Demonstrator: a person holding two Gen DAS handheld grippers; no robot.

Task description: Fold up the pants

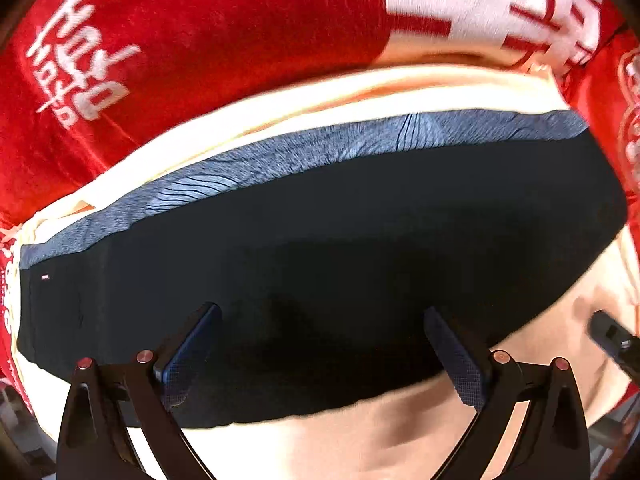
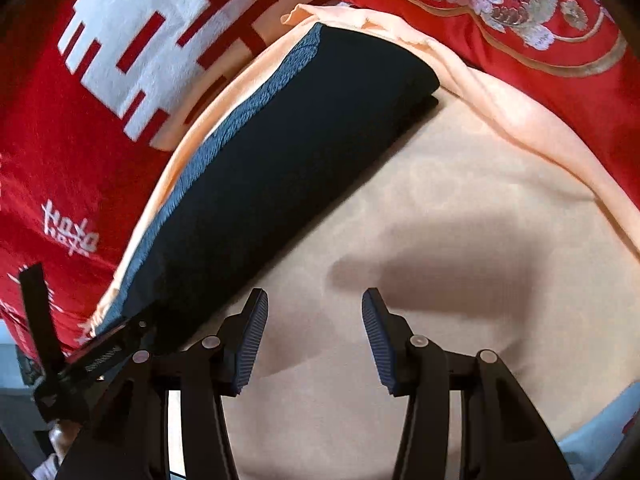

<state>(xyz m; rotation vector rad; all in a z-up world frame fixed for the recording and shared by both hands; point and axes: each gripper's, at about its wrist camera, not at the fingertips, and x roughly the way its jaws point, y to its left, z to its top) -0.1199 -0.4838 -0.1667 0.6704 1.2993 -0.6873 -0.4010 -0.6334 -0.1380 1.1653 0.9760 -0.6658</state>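
The dark navy pants (image 1: 320,248) lie folded into a long flat band on a peach cloth (image 1: 360,432), with a blue-grey fleecy lining strip (image 1: 304,148) showing along the far edge. My left gripper (image 1: 322,332) is open, its fingers hovering over the near part of the pants and holding nothing. In the right wrist view the pants (image 2: 280,152) run diagonally from lower left to upper right. My right gripper (image 2: 315,320) is open and empty over the bare peach cloth (image 2: 460,200), to the right of the pants. The left gripper's body (image 2: 80,364) shows at the pants' lower-left end.
A red blanket with white characters (image 1: 200,32) lies beyond the pants. It also shows in the right wrist view (image 2: 60,140), with a red embroidered flower cushion (image 2: 500,8) at the upper right. The right gripper's tip (image 1: 612,340) shows at the right edge.
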